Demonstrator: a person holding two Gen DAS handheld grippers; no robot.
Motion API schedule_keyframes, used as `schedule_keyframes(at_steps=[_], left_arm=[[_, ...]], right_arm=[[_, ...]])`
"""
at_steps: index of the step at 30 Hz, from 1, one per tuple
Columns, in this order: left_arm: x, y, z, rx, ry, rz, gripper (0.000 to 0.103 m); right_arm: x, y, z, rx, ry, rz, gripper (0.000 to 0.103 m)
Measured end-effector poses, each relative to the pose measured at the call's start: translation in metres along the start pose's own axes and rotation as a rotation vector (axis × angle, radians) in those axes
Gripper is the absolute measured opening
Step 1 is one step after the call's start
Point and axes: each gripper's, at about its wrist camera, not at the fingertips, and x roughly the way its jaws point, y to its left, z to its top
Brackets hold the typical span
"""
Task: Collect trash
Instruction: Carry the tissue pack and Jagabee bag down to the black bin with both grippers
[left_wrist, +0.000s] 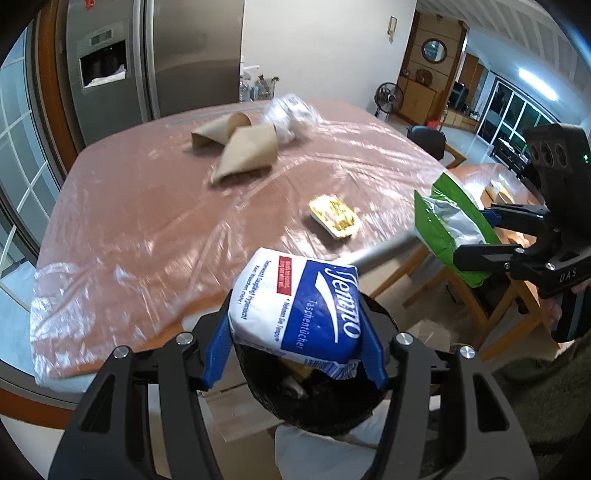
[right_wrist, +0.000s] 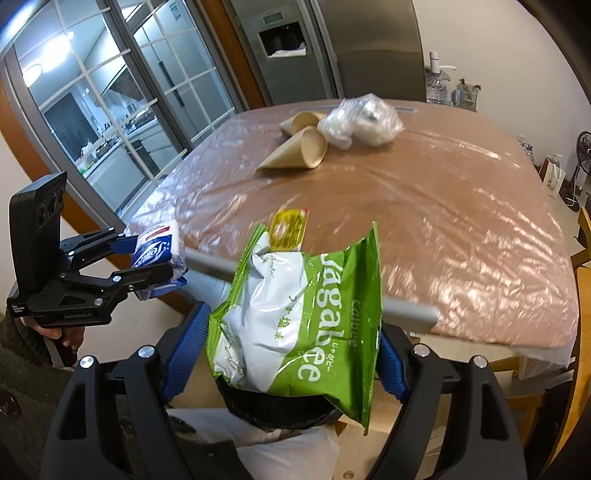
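the left gripper (left_wrist: 295, 332) is clamping a blue and white tissue pack (left_wrist: 295, 306) between its blue fingers (left_wrist: 218, 354), the jaws closed in to the width of the pack, and is holding it right over the mouth of the dark trash bin (left_wrist: 325, 410). the right gripper (right_wrist: 291, 354) is pinching a green snack bag (right_wrist: 306, 325) the same way, jaws spread about as wide as the crumpled bag, and the bag is hanging above the bin (right_wrist: 273, 410) too. some rubbish seems to be sitting in the bin already, though it is too dark to name.

further out, the plastic-covered table (left_wrist: 147, 221) is still carrying work: a small yellow tray (left_wrist: 334, 216), two brown paper cones (left_wrist: 236, 144) and a clear crumpled plastic bag (left_wrist: 290, 116) at the far side. so the job is looking roughly midway, with two pieces ready to drop and several left to fetch.
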Motion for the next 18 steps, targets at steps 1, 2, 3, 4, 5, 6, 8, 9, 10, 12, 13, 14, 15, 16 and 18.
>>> schedule_keyframes(at_steps=[1, 2, 3, 4, 5, 6, 8, 9, 10, 12, 13, 14, 15, 16, 18], left_arm=[[0.001, -0.002, -0.002, -0.003, 0.006, -0.005, 0.059], [0.001, -0.002, -0.003, -0.004, 0.009, -0.006, 0.059], [0.001, -0.004, -0.006, -0.005, 0.011, -0.005, 0.059], [0.001, -0.004, -0.007, -0.005, 0.014, -0.007, 0.059], [0.002, -0.006, -0.009, -0.006, 0.022, -0.009, 0.059], [0.002, -0.007, -0.011, -0.006, 0.025, -0.009, 0.059], [0.006, -0.008, -0.014, -0.006, 0.037, -0.015, 0.059], [0.006, -0.008, -0.016, -0.006, 0.041, -0.015, 0.059], [0.008, -0.009, -0.017, -0.006, 0.047, -0.016, 0.059], [0.012, -0.009, -0.021, -0.010, 0.060, -0.021, 0.059], [0.013, -0.009, -0.023, -0.011, 0.065, -0.023, 0.059], [0.015, -0.010, -0.025, -0.010, 0.072, -0.024, 0.059], [0.016, -0.010, -0.027, -0.009, 0.077, -0.024, 0.059], [0.019, -0.011, -0.029, -0.007, 0.085, -0.025, 0.059], [0.023, -0.011, -0.034, -0.003, 0.098, -0.020, 0.059]], right_arm=[[0.001, 0.001, -0.003, -0.002, 0.007, 0.002, 0.079], [0.002, 0.003, -0.006, -0.002, 0.012, 0.005, 0.079], [0.003, 0.004, -0.009, -0.005, 0.019, 0.007, 0.079], [0.003, 0.006, -0.012, -0.008, 0.022, 0.007, 0.079], [0.004, 0.008, -0.015, -0.014, 0.031, 0.009, 0.079], [0.005, 0.009, -0.018, -0.017, 0.037, 0.009, 0.079], [0.007, 0.011, -0.023, -0.020, 0.052, 0.016, 0.079], [0.008, 0.011, -0.025, -0.021, 0.057, 0.018, 0.079], [0.010, 0.012, -0.027, -0.023, 0.066, 0.021, 0.079], [0.014, 0.013, -0.032, -0.025, 0.084, 0.024, 0.079], [0.017, 0.014, -0.035, -0.027, 0.092, 0.024, 0.079], [0.021, 0.014, -0.038, -0.029, 0.107, 0.027, 0.079], [0.023, 0.015, -0.040, -0.031, 0.116, 0.025, 0.079], [0.025, 0.015, -0.041, -0.036, 0.122, 0.025, 0.079], [0.030, 0.016, -0.045, -0.047, 0.138, 0.022, 0.079]])
